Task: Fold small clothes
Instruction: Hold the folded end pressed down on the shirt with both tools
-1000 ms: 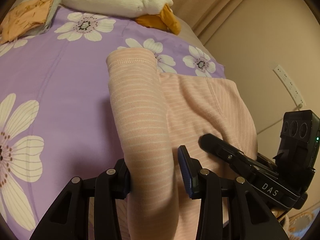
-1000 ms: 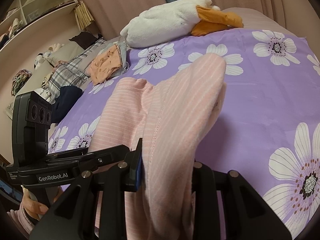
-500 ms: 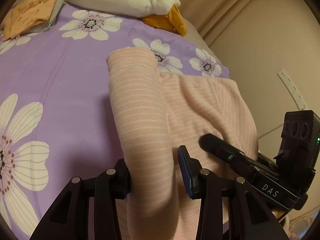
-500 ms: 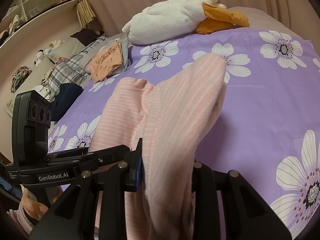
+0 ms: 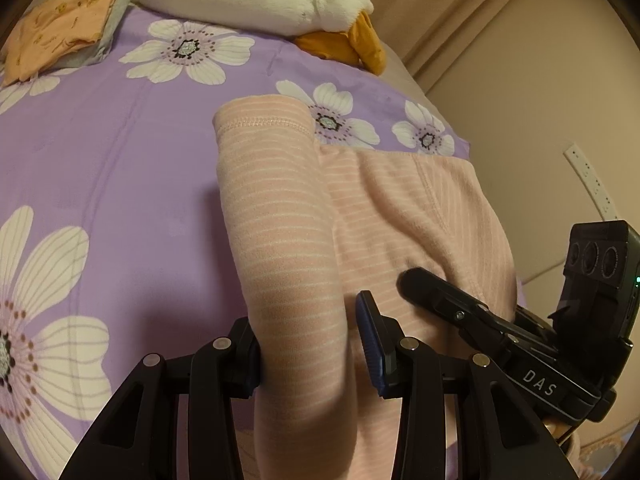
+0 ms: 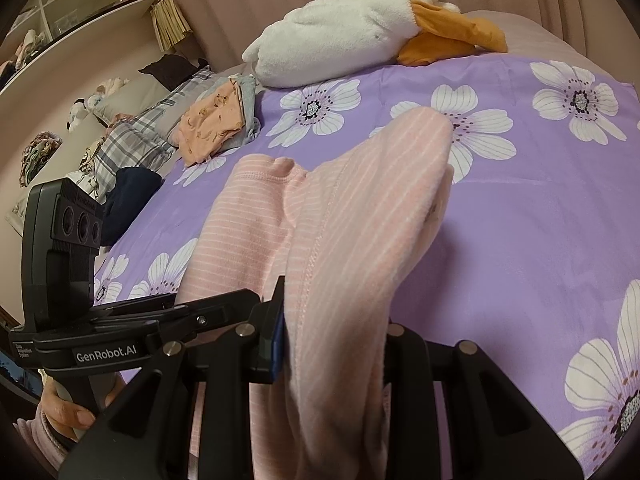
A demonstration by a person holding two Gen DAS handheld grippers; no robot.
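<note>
A pink garment with thin white stripes (image 5: 280, 208) hangs lifted above the purple flowered bedspread (image 5: 120, 200). One hemmed leg of it rises out of my left gripper (image 5: 308, 356), which is shut on it. The rest spreads to the right, where the fingers of my right gripper (image 5: 460, 308) reach into the cloth. In the right wrist view the pink garment (image 6: 360, 208) bunches up through my right gripper (image 6: 336, 344), shut on it. My left gripper (image 6: 160, 320) holds the other side at the left, with a hand (image 6: 68, 412) on its grip.
A white plush toy with orange parts (image 6: 340, 36) lies at the far end of the bed. A folded stack with an orange garment on top (image 6: 212, 120) sits at the far left, beside plaid cloth (image 6: 132, 140) and a dark piece (image 6: 128, 196). A wall (image 5: 520, 100) borders the right side.
Both grippers have carried the pink garment a little forward over the bed; the plush toy and folded stack look nearer. Both grips are unchanged.
</note>
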